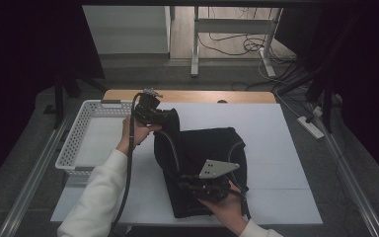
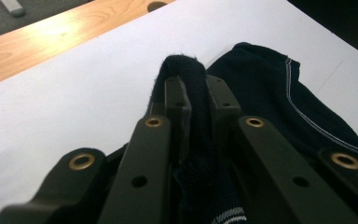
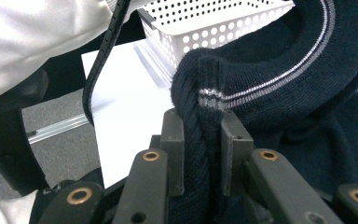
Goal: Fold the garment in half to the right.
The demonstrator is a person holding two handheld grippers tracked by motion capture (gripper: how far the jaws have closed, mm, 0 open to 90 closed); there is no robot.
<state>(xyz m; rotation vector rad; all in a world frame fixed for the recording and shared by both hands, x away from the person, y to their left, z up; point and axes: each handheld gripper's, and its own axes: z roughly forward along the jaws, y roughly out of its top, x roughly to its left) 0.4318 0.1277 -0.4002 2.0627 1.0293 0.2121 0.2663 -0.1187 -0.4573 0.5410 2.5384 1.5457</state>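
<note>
Knitwear is what you hold: the navy sweater (image 1: 205, 158) lies folded on the white surface (image 1: 276, 133), left gripper (image 1: 154, 116) clenched on its far edge, right gripper (image 1: 208, 186) on its near ribbed hem, basket (image 1: 81, 129) lying to your left.

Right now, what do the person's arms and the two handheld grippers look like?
Both forearms wear white sleeves. The left gripper and right gripper are black, each with two flat dark jaws on perforated black linkage arms with brass-coloured rivets. A grey three-cornered plate with small holes tops the right one. A black ribbed cable trails from the left one.
</note>
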